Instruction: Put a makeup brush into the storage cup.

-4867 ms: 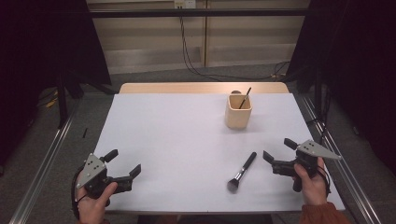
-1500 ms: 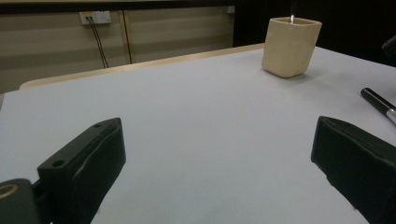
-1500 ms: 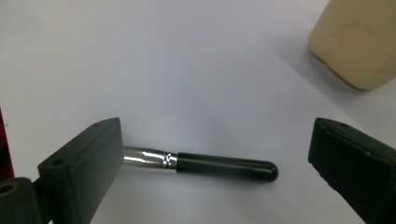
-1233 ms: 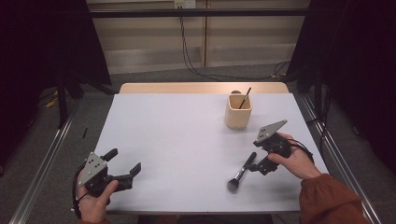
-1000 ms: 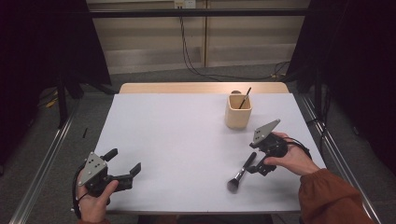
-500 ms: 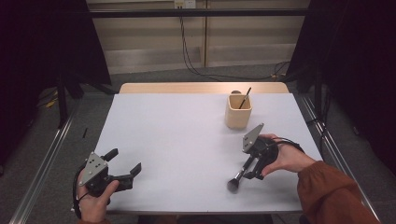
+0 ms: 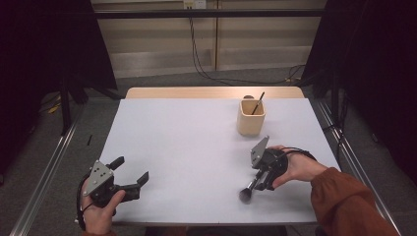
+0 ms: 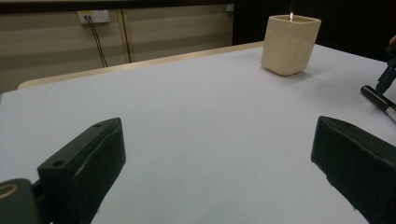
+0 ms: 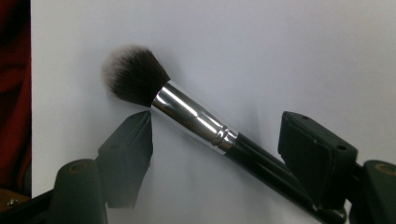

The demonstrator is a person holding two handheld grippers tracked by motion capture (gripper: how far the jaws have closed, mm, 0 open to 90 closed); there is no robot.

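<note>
Left claw (image 7: 132, 177) rested wide open and empty at the desk's (image 7: 187, 142) near-left corner. Near the near-right edge, our right claw (image 9: 217, 140), just closing, straddled the makeup brush (image 9: 187, 116) without gripping. We judged: centre on the ferrule, close squarely.

Black grippers (grey plates), rust-red sleeve (image 7: 351, 201)

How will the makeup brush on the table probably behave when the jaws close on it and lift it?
The makeup brush looks stiff, so it should lift as one piece. Its round handle and shiny metal collar may roll or slip between the right gripper jaws. The soft bristles would likely bend if pressed. It seems light.
</note>
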